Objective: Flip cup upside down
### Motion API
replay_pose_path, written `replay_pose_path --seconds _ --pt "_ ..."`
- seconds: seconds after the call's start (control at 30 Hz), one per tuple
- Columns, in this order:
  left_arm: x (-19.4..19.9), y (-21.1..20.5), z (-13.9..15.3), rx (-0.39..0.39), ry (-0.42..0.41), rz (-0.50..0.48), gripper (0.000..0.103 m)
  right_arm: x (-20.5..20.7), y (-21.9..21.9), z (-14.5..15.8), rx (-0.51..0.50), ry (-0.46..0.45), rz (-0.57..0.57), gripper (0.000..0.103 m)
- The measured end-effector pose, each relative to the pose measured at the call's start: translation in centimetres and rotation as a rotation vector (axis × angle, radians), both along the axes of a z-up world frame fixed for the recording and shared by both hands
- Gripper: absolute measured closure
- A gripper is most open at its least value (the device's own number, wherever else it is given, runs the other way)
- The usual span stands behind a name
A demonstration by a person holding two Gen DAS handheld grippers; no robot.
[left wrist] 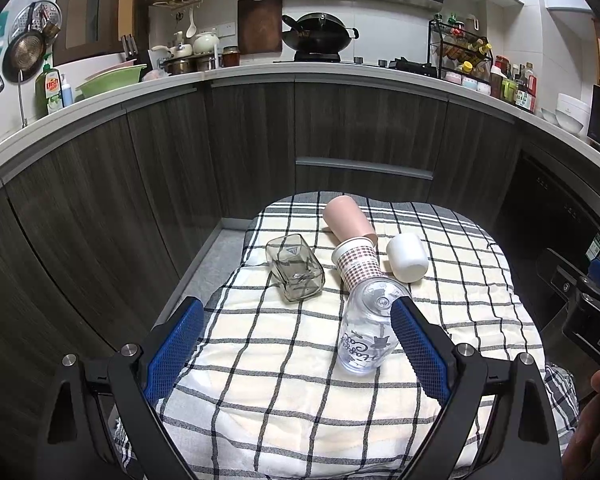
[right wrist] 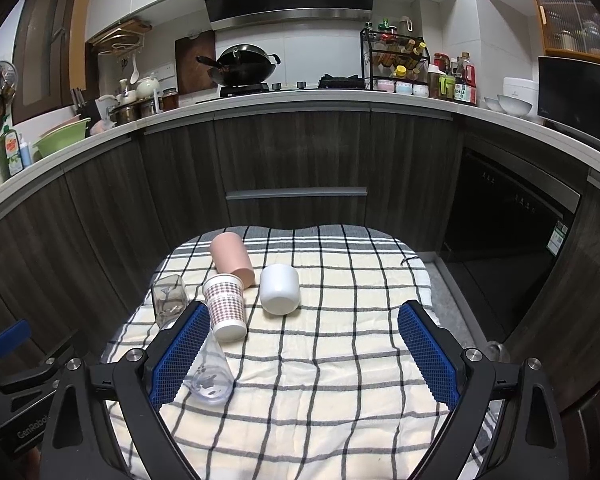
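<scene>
Checked cream-and-black cloth (left wrist: 284, 360) covers the work surface; five cups stand on it, all apparently already mouth-down.

Largest first: tall pink plastic cup (right wrist: 231, 257) at the far side, patterned paper cup (right wrist: 225, 306) touching it, white ceramic cup (right wrist: 279, 289) just beside. Square clear glass tumbler (left wrist: 296, 267) sits apart to the left.

Clear printed plastic cup (left wrist: 367, 327) stands nearest, inverted, its side against the left gripper's (left wrist: 297, 340) right pad.

Left gripper: jaws wide, holding nothing. Right gripper (right wrist: 303, 350): jaws wide, empty.

Judgement: flip looks done. Draw the left gripper straight back, pads clear, so the light cup isn't tipped.
</scene>
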State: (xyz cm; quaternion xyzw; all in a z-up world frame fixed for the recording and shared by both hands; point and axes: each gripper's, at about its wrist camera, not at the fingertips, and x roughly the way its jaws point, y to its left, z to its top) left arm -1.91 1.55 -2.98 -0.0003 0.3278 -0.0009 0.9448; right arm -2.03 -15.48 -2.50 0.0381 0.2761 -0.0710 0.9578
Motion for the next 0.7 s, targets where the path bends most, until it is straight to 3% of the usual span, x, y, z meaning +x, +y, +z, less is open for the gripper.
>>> replay_pose_path --seconds 0.7 --pt "0.13 0.20 -0.09 0.006 -0.002 0.000 0.007 0.12 -0.11 -0.31 0.007 0.004 -0.003 0.008"
